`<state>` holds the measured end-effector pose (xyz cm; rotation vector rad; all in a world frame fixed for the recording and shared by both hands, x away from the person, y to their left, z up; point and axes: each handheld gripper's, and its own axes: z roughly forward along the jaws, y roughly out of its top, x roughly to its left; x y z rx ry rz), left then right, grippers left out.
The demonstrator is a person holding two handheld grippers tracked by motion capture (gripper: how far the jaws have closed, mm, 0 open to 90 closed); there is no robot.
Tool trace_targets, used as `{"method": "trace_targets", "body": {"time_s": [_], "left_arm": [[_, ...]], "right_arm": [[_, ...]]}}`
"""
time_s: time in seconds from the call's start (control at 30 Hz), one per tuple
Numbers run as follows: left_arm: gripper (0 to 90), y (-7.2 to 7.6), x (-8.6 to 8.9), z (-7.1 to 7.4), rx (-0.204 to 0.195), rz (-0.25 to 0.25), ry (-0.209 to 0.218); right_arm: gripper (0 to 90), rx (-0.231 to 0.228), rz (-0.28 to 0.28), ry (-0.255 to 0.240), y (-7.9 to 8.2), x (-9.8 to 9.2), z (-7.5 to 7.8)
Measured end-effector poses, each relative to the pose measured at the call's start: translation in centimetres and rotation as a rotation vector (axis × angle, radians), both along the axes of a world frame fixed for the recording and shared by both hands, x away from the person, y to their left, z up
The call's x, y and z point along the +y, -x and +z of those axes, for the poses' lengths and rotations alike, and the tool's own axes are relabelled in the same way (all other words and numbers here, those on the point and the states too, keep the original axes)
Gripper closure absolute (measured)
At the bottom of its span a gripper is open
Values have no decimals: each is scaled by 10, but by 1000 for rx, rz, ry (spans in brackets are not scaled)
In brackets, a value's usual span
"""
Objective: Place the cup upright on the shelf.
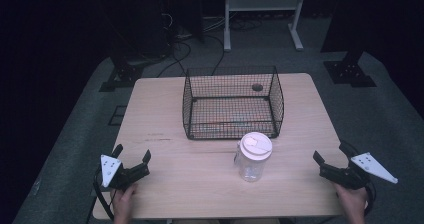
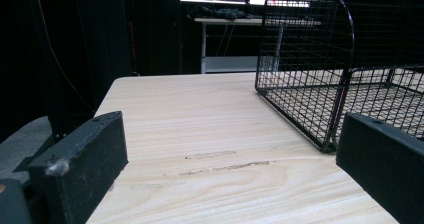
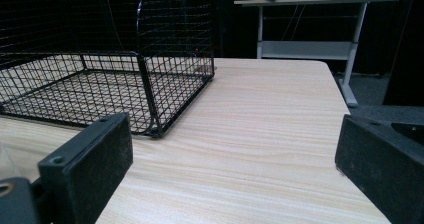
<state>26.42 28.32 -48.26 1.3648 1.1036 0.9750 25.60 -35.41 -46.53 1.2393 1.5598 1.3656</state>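
A clear plastic jar (image 1: 253, 159) with a white lid stands upright on the wooden table (image 1: 165, 119), just in front of a black wire basket (image 1: 232, 104). My left gripper (image 1: 132, 156) rests near the table's front left corner, open and empty, far left of the jar. Over at the front right edge sits my right gripper (image 1: 331, 151), also open with nothing between its jaws. The basket's corner (image 2: 340, 84) appears ahead and to the right in the left gripper view, and the basket (image 3: 125, 84) lies to the left in the right gripper view.
The basket holds no visible objects, and a round hole (image 1: 257, 87) marks the tabletop behind it. A white desk frame (image 1: 262, 14) and cables lie on the floor beyond the table. Bare tabletop stretches between both grippers and the jar.
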Motion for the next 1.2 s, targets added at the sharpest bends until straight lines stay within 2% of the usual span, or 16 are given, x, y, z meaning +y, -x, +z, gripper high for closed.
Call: {"method": "trace_targets", "body": {"time_s": [0.37, 0.47, 0.6, 1.2], "left_arm": [[0, 0, 1, 0, -1, -2, 6], [0, 0, 1, 0, -4, -7, 7], [0, 0, 1, 0, -3, -6, 12], [0, 0, 1, 0, -4, -8, 12]], "right_arm": [[14, -8, 20, 4, 1, 4, 4], [14, -14, 43, 30, 2, 10, 7], [14, -20, 58, 32, 2, 14, 8], [14, -29, 189, 64, 6, 42, 18]]}}
